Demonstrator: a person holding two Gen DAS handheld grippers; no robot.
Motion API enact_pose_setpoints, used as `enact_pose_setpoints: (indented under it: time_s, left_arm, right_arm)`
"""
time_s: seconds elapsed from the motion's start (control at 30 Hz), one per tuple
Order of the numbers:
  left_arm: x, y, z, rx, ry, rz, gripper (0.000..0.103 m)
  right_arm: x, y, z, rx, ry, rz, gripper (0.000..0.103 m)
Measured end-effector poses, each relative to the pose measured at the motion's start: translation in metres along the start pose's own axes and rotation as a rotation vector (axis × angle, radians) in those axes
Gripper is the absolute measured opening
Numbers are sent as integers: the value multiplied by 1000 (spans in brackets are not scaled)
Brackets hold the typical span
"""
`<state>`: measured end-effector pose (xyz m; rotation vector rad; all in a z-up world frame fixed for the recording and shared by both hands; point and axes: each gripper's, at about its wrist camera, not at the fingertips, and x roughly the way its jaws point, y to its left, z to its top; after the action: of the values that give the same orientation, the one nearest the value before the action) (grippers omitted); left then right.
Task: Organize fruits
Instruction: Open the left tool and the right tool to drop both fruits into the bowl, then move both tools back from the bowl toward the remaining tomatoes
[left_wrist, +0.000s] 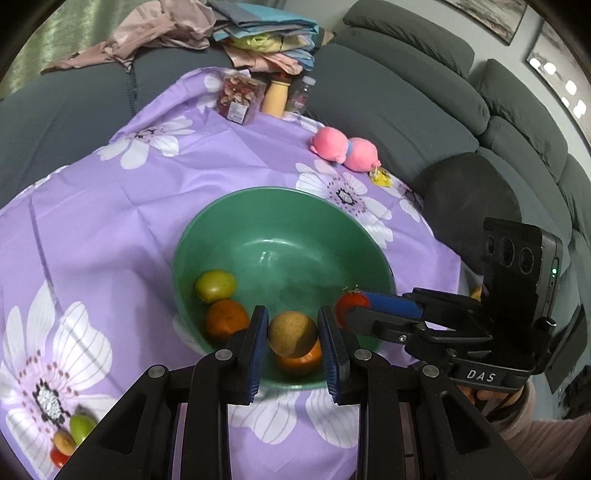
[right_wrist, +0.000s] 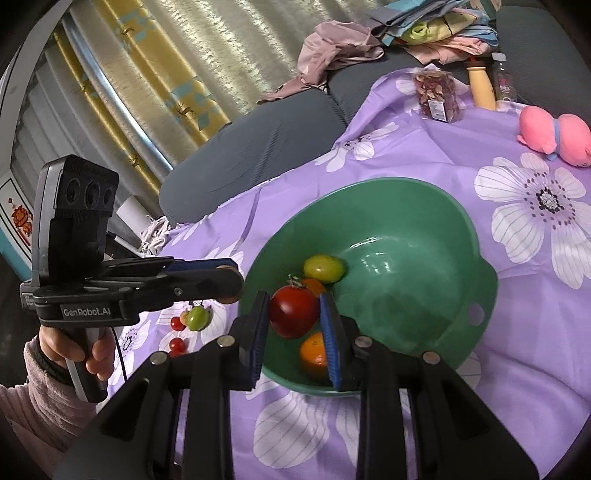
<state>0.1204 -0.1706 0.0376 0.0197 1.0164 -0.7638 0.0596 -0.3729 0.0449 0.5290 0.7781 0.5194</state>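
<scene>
Both tongs tilt down over the green bowl (left_wrist: 207, 236). The left tongs (left_wrist: 292, 334) clamp a brown fruit (left_wrist: 291, 332); the right tongs (right_wrist: 294, 314) clamp a red tomato (right_wrist: 293, 312). In the bowl lie two oranges (left_wrist: 225, 317) and one yellow-green fruit (left_wrist: 215, 285).

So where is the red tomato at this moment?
In the right wrist view the red tomato is clamped in the right tool, hanging over the near side of the green bowl, just above two oranges.

green bowl (left_wrist: 229, 221): three fruits inside | brown fruit (left_wrist: 291, 333), tomato (right_wrist: 294, 311): held above

Lower orange (right_wrist: 313, 355) half behind gripper pad
</scene>
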Motion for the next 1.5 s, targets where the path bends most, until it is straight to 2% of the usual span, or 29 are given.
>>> enact_pose_setpoints:
  time_s: [0.37,0.63,0.7,0.77,0.8,0.93,1.07,1.13,1.3,1.37,1.5]
  left_arm:
    - [20,8,5,-21,39,-1,28]
    - [18,8,5,-28,36,24,28]
    - [15,8,4,-28,31,34,39]
    - [11,9,4,-32,22,47,63]
    - [7,9,3,-33,14,54,66]
    - [-6,14,-3,-49,-9,75,69]
    - [-26,23,-16,-84,-38,109,81]
    - [-35,29,-27,-107,-47,129,84]
    - [-57,44,-57,-176,-60,180,85]
    - [-64,50,-69,-205,-63,197,85]
    - [-79,61,-93,-257,-71,231,86]
  right_arm:
    - [7,-13,-1,16,17,-35,28]
    - [8,-15,-1,24,14,-64,30]
    - [6,-15,0,34,10,-68,31]
    - [4,-15,0,42,4,-78,37]
    - [3,-15,0,44,1,-83,40]
    - [-2,-9,0,41,-11,-96,48]
    - [-8,-3,-2,41,-25,-104,60]
    - [-12,2,-4,39,-30,-102,63]
    - [-14,18,-9,20,-21,-87,68]
    - [-14,25,-11,9,-18,-83,77]
    - [-14,43,-14,-35,-10,-61,77]
